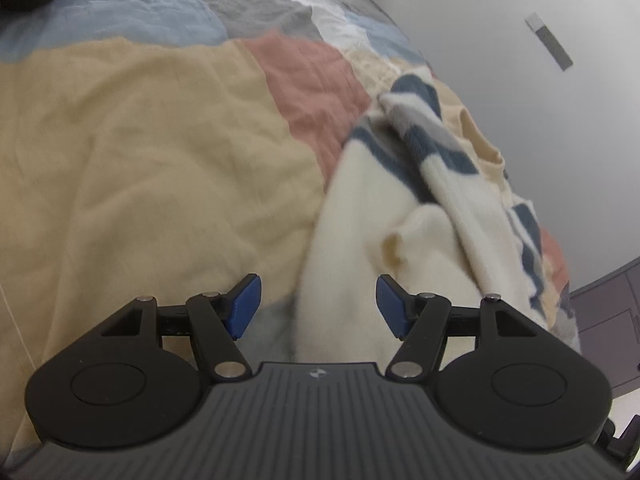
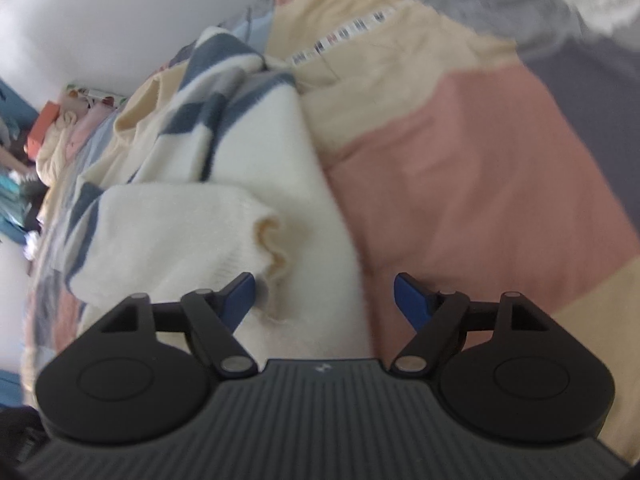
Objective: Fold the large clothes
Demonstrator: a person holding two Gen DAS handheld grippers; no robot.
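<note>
Now the cream sweater (image 1: 352, 240) with blue-grey stripes lies crumpled on a bed, on a patchwork quilt (image 1: 140, 152) of tan, pink, pale blue and grey blocks; in the left wrist view it spreads from the near centre to the far right, close to a pale wall (image 1: 540, 120); the left hand-held gripper (image 1: 318, 304) hangs over its near edge, blue pads parted, nothing pinched. In the right wrist view a ribbed cuff (image 2: 264, 248) of the sweater (image 2: 180, 232) lies just beside the left pad; the right hand-held gripper (image 2: 324, 300) stands wide open above cloth, gripping nothing; a pink quilt block (image 2: 480, 184) lies to the right.
</note>
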